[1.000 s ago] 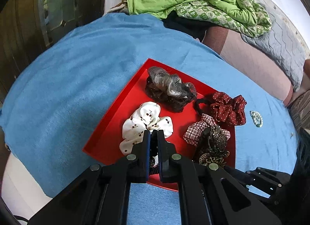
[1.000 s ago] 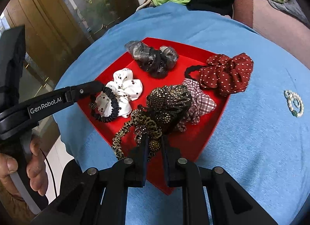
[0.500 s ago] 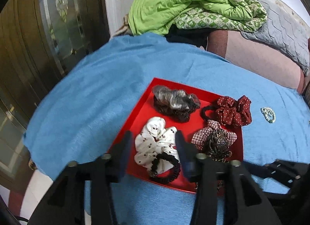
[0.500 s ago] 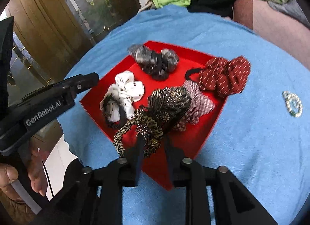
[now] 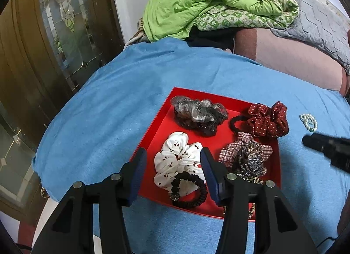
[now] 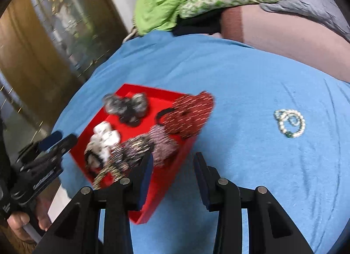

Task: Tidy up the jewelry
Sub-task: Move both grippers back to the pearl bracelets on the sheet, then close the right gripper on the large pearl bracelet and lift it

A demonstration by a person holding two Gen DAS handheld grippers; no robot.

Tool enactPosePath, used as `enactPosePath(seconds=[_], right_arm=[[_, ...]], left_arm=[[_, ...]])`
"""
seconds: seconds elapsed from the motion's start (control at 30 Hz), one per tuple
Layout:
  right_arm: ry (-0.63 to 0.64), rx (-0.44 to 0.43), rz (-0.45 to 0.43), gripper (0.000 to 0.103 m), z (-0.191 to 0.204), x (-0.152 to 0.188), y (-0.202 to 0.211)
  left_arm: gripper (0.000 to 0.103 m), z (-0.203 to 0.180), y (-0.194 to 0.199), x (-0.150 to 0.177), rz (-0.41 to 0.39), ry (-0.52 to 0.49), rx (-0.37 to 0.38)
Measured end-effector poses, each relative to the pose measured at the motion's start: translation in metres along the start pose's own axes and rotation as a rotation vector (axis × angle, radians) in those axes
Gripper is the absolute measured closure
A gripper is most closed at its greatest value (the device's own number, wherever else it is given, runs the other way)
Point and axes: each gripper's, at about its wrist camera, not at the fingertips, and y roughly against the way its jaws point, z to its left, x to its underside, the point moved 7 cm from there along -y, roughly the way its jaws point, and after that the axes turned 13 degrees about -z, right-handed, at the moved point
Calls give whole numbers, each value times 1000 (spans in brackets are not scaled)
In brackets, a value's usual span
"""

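Between the spread left claw (image 5: 172, 166), black hair tie (image 5: 189, 189) lies flat; right claw (image 6: 172, 166) spread.

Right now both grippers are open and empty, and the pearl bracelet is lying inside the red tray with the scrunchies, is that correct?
Not quite: the pearl bracelet lies on the blue cloth, outside the red tray, as the right wrist view shows. The left gripper and right gripper are indeed open and empty.
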Motion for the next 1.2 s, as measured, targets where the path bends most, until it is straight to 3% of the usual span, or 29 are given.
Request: enactPosePath(seconds=[0.1, 0.17, 0.33, 0.47, 0.57, 0.67, 0.77, 0.87, 1.1, 1.2], right_arm=[[4, 60, -24, 63, -18, -17, -10], [1, 97, -29, 69, -30, -28, -21], [-52, 149, 27, 73, -49, -40, -67], [-30, 112, 62, 73, -31, -37, -88], [72, 62, 69, 73, 5, -28, -90], [139, 28, 73, 73, 24, -19, -87], [128, -6, 45, 73, 22, -17, -65], [74, -8, 6, 73, -4, -17, -33], [-74, 254, -26, 73, -150, -8, 8], [-153, 295, -10, 73, -191, -4, -2]], left_arm=[[54, 3, -2, 2, 10, 21, 6], [54, 5, -3, 2, 14, 37, 14], [54, 8, -2, 1, 14, 44, 19], [53, 8, -1, 0, 13, 43, 14], [53, 7, -1, 0, 17, 44, 16], [53, 0, 3, -2, 15, 35, 31], [53, -14, 9, -7, 2, 21, 62], [53, -39, 17, -14, -8, 6, 120], [53, -111, 24, -16, -1, -67, 243], [53, -135, 21, -13, 20, -98, 275]])
